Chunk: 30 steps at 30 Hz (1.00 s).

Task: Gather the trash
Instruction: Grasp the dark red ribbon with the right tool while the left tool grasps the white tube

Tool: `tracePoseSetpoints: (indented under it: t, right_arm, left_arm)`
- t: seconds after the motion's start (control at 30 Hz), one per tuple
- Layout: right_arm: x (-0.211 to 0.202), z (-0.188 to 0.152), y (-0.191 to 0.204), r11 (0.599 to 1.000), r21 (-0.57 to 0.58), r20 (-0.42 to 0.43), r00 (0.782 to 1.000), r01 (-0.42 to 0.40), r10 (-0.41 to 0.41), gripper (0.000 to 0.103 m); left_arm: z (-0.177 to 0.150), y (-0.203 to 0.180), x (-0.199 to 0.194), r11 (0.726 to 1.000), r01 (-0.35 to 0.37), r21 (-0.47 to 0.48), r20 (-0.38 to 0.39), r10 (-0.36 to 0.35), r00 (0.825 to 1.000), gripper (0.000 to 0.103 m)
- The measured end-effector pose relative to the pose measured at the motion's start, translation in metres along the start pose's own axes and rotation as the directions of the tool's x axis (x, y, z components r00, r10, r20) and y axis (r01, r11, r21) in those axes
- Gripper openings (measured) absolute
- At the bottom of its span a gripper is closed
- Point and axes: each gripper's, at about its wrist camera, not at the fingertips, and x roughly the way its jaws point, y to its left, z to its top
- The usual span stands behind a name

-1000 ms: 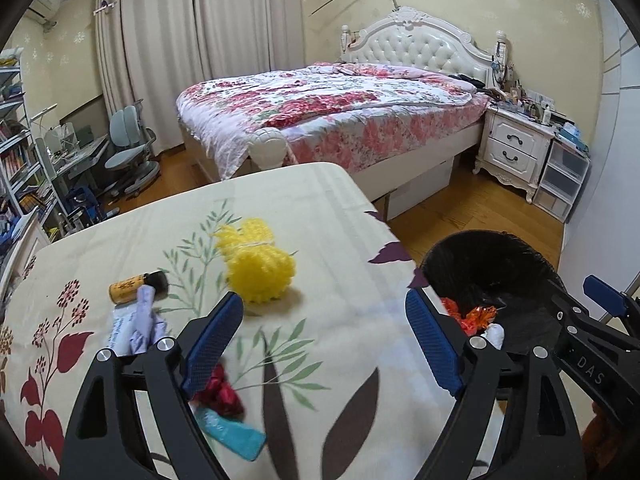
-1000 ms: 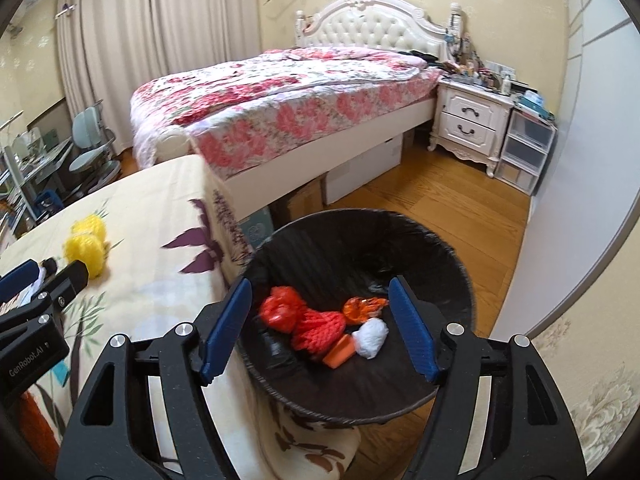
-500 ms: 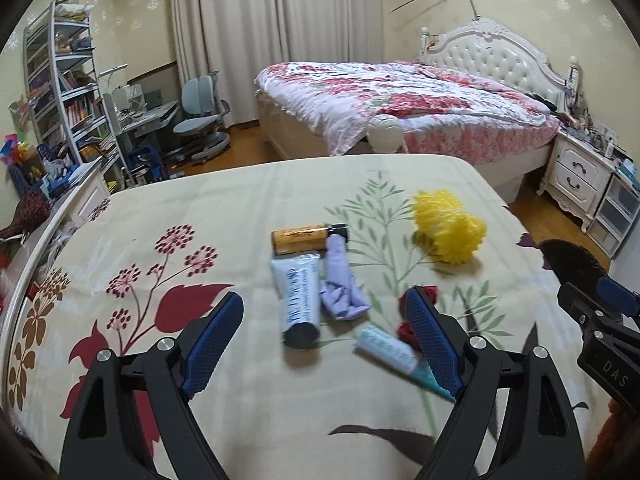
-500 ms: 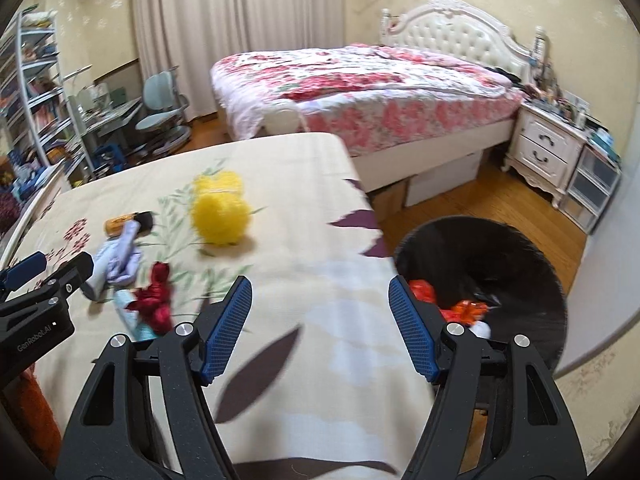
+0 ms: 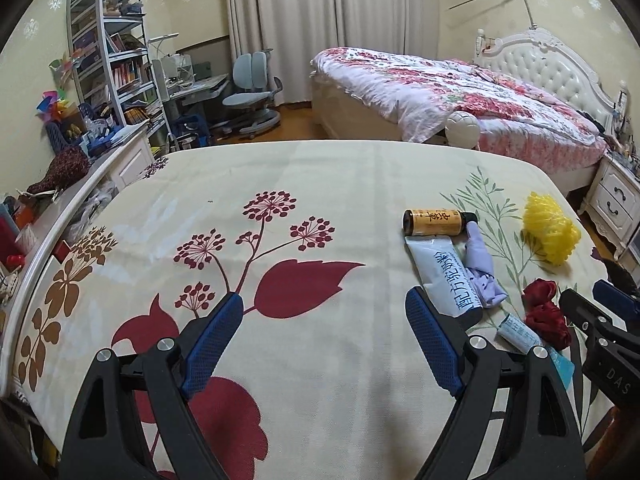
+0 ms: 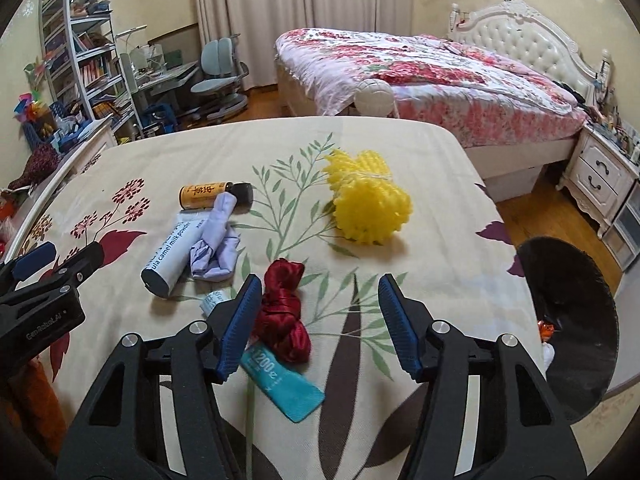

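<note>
Trash lies on the floral tablecloth [image 6: 420, 240]: a yellow foam net [image 6: 368, 200] [image 5: 550, 228], an orange bottle [image 6: 206, 194] [image 5: 434, 222], a white tube [image 6: 172, 256] [image 5: 444, 276], a lilac crumpled wad [image 6: 216, 240] [image 5: 482, 268], a red cloth bundle [image 6: 282, 312] [image 5: 546, 312] and a teal sachet [image 6: 280, 384]. My right gripper [image 6: 320, 282] hovers over the red bundle, which lies between the closing jaws beside the left finger, unpressed. My left gripper [image 5: 324, 298] is open over bare cloth, left of the white tube. The black bin [image 6: 572, 320] stands off the table's right edge.
A bed [image 6: 440, 76] and a white nightstand [image 6: 600, 180] stand beyond the table. A shelf unit [image 5: 112, 60], a desk and a grey chair [image 5: 252, 96] fill the far left. A cluttered ledge [image 5: 60, 208] runs along the table's left side.
Both views swung left, away from the bin and onto the table. The right gripper's jaws narrowed and now straddle the red bundle. The left gripper came over bare cloth.
</note>
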Motion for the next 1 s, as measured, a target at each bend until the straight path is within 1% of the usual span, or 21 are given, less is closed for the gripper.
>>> tracePoseSetpoints:
  t: [0.1,0.2,0.27,0.3,0.33,0.37,0.4,0.57,0.8,1.0]
  right_arm:
    - [0.008,0.001,0.006,1.000,-0.011,-0.026,1.000,-0.010,0.010,0.054]
    - [0.015,-0.001,0.010,1.000,-0.017,-0.048,0.999,-0.018,0.017,0.047]
    - [0.018,-0.001,0.010,0.999,-0.013,-0.063,0.997,-0.036,0.035,0.039]
    - [0.019,-0.002,0.010,0.999,-0.011,-0.063,0.997,-0.041,0.041,0.038]
    - [0.018,-0.002,0.010,0.999,-0.011,-0.063,0.997,-0.044,0.043,0.034]
    - [0.017,-0.003,0.010,0.999,-0.011,-0.062,0.997,-0.049,0.048,0.027]
    - [0.016,-0.003,0.009,0.998,-0.009,-0.064,0.997,-0.054,0.054,0.023]
    - [0.010,-0.007,-0.003,1.000,0.003,-0.059,0.998,-0.019,0.019,0.023]
    - [0.004,-0.014,-0.043,0.996,0.068,-0.054,0.997,0.056,-0.052,0.022]
    - [0.003,-0.016,-0.069,0.989,0.114,-0.052,0.995,0.092,-0.087,0.022]
  left_arm:
    - [0.000,0.001,0.002,1.000,0.004,-0.001,-0.004,-0.004,1.000,0.083]
    - [-0.001,0.000,0.003,1.000,0.013,-0.004,-0.008,-0.013,1.000,0.083]
    - [-0.001,-0.001,0.004,1.000,0.019,-0.003,-0.010,-0.019,1.000,0.083]
    - [-0.001,-0.002,0.004,1.000,0.023,-0.002,-0.010,-0.023,1.000,0.083]
    - [-0.001,-0.003,0.004,1.000,0.026,0.000,-0.010,-0.026,1.000,0.083]
    - [-0.001,-0.005,0.003,1.000,0.028,0.002,-0.008,-0.028,1.000,0.083]
    - [-0.001,-0.006,0.003,1.000,0.031,0.004,-0.007,-0.031,0.999,0.083]
    - [0.000,-0.014,0.000,0.999,0.049,0.018,-0.002,-0.049,0.999,0.083]
    - [0.002,-0.026,-0.003,0.997,0.073,0.032,0.000,-0.073,0.997,0.083]
    - [0.009,-0.039,0.000,0.995,0.084,0.046,0.004,-0.084,0.996,0.083]
